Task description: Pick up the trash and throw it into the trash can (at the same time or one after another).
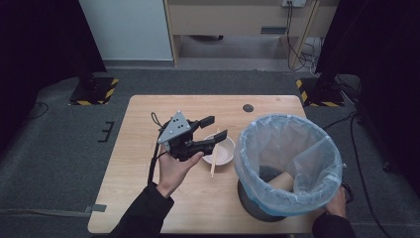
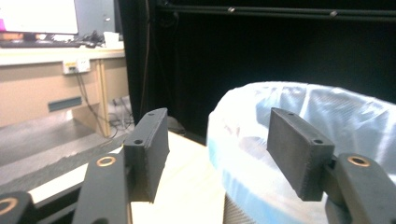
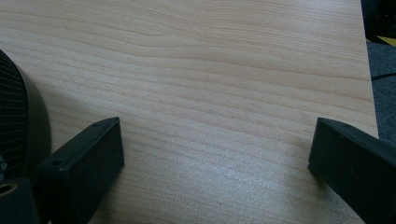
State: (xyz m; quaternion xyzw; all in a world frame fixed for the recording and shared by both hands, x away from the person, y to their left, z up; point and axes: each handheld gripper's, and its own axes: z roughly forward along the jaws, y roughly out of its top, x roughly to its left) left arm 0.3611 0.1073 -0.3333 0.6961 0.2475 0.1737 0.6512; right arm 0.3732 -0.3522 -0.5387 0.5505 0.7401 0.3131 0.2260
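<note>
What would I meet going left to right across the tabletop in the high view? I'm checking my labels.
Left gripper → white bowl with a wooden stick laid across it → bin with a blue liner, all on the wooden table.

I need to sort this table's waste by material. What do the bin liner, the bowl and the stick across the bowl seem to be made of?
The bin liner looks like thin translucent plastic film, bluish, crinkled and glossy. The bowl seems ceramic or hard plastic: smooth, white, even rim; I cannot tell which. The stick looks like bare pale wood or bamboo, matte.
</note>
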